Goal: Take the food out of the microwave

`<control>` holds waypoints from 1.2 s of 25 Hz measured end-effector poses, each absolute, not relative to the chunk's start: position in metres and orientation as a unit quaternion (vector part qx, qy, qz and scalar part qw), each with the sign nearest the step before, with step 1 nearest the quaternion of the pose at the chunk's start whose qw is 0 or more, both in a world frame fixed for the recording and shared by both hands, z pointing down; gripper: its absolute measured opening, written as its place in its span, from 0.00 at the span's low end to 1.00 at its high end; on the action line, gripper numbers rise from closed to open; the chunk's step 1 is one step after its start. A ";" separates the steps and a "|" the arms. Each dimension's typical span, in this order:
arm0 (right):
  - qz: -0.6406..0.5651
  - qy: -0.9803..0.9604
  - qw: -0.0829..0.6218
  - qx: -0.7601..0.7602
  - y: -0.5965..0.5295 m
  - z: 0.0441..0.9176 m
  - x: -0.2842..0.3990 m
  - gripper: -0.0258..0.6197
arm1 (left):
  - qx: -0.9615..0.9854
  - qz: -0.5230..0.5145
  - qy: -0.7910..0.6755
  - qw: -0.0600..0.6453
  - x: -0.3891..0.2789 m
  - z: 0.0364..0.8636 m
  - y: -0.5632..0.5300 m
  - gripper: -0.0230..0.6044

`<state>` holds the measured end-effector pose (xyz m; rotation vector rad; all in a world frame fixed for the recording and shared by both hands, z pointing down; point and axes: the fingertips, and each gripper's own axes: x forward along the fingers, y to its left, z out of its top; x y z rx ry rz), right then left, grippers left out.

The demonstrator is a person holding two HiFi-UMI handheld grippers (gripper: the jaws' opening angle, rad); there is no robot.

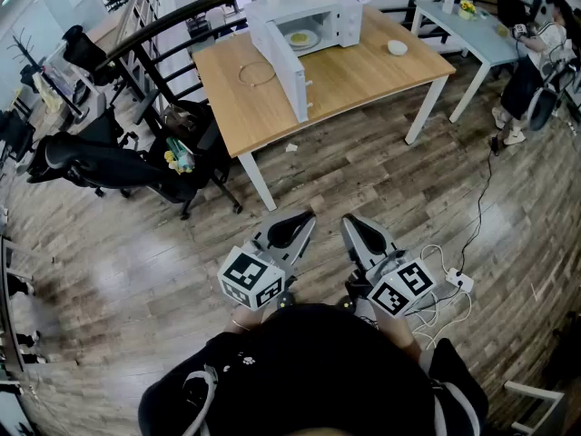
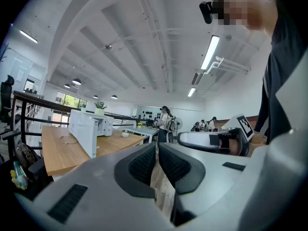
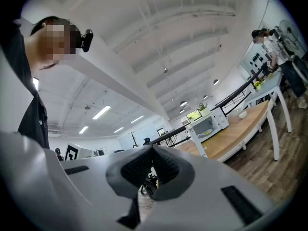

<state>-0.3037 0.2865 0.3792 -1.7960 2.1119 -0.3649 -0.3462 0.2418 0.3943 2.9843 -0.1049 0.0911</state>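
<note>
The white microwave point(image 1: 309, 16) stands at the back of a wooden table point(image 1: 363, 75), far ahead of me. Its door point(image 1: 283, 66) hangs wide open toward me. Inside lies a plate of yellowish food point(image 1: 301, 37). My left gripper point(image 1: 304, 218) and right gripper point(image 1: 350, 221) sit close to my body over the wooden floor, side by side and pointing at the table. Both are shut with nothing between the pads. In the left gripper view, the microwave point(image 2: 91, 124) shows small at the left beyond the shut left gripper point(image 2: 157, 146). In the right gripper view, the microwave point(image 3: 209, 124) shows at the right past the shut right gripper point(image 3: 153, 149).
A small white bowl point(image 1: 397, 48) and a loop of cable point(image 1: 258, 74) lie on the table. Black office chairs point(image 1: 109, 166) stand to the left. A pale table point(image 1: 472, 25) with a person point(image 1: 536, 57) beside it is at the right. A power strip with cables point(image 1: 458, 282) lies on the floor.
</note>
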 end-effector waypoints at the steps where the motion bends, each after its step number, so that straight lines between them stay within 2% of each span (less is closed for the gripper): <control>1: -0.130 0.743 0.173 -0.633 0.287 0.380 -0.303 0.04 | 0.996 0.030 -0.034 0.077 -0.346 0.394 0.242 0.08; 15: -0.130 0.735 0.207 -0.633 0.303 0.379 -0.285 0.04 | 0.996 0.040 -0.031 0.077 -0.330 0.396 0.255 0.08; 30: -0.115 0.747 0.216 -0.618 0.335 0.369 -0.240 0.04 | 0.996 0.032 -0.030 0.079 -0.280 0.391 0.287 0.08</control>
